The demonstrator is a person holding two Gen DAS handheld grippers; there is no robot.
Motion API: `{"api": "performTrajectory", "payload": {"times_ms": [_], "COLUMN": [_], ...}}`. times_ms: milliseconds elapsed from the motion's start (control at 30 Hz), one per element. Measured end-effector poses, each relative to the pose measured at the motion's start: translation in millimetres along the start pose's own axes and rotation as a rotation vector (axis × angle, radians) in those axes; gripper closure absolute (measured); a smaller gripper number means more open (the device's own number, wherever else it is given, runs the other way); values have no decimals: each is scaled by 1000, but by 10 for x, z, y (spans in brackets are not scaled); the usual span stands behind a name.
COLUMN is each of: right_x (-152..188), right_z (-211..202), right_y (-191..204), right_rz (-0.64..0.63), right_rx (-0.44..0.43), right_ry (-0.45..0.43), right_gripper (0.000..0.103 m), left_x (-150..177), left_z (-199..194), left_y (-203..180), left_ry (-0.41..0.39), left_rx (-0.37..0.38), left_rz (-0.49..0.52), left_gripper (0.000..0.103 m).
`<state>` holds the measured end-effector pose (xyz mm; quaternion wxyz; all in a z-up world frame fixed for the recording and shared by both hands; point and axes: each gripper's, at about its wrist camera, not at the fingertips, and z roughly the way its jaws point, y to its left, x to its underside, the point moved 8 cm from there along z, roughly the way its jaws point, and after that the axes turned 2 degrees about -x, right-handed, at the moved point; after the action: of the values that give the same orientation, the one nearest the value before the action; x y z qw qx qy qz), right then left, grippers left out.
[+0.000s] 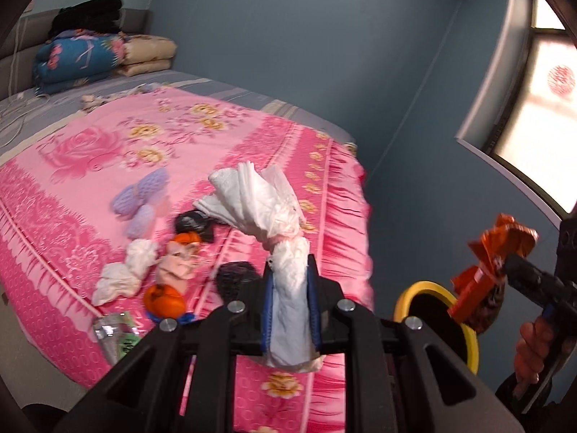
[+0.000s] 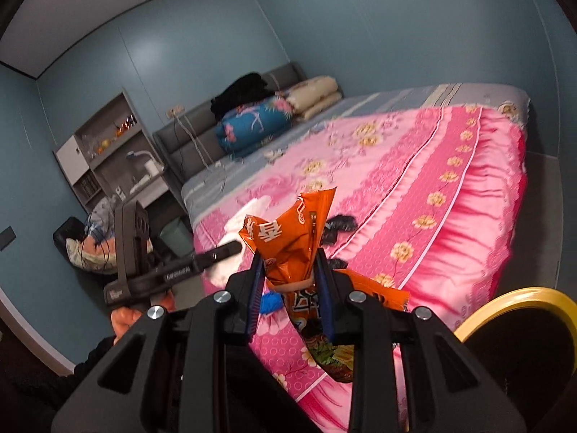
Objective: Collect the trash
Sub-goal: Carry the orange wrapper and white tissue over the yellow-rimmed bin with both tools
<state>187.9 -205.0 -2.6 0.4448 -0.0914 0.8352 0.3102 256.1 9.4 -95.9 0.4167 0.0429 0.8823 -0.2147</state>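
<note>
My left gripper (image 1: 290, 263) is shut on a crumpled white tissue wad (image 1: 259, 198), held up above the pink flowered bedspread (image 1: 90, 151). My right gripper (image 2: 288, 258) is shut on an orange snack wrapper (image 2: 292, 231); the left wrist view shows that wrapper (image 1: 494, 252) over the yellow-rimmed bin (image 1: 404, 297) beside the bed. On the bedspread lie more scraps: purple foam nets (image 1: 140, 198), a white tissue (image 1: 122, 274), black pieces (image 1: 194, 222), orange peel (image 1: 162, 297) and a green wrapper (image 1: 115, 332).
Folded quilts (image 1: 86, 57) and dark clothes are stacked at the bed's head. A window (image 1: 541, 108) is in the blue wall at right. The right wrist view shows a shelf unit (image 2: 108, 144), a chair with clothes (image 2: 86, 245) and the bin rim (image 2: 519, 299).
</note>
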Motion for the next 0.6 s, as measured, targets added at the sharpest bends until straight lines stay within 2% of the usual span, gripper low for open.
{"api": "performTrajectory", "payload": {"times_ms": [200,300,433,600], "right_x": [-225,-256,-299,-282], "right_z": [-606,-866,-1234,-1461], "right_y": [-137,-207,-412,-731], "right_rz": [30,44,80,163], "right_rx": [64,84,232,329], "right_ry": [-123,-156,-202,-203], "right_gripper": [77,76,76,76], "left_x": [88,165,277,460], "left_z": [-9,-8,47,185], "left_y": [-613,-932,-1335,-1767], "left_ry": [20,36,71,116], "left_rx": [84,133,192,243], "left_rz": [76,117,166,231], "left_gripper": [88,88,88,88]}}
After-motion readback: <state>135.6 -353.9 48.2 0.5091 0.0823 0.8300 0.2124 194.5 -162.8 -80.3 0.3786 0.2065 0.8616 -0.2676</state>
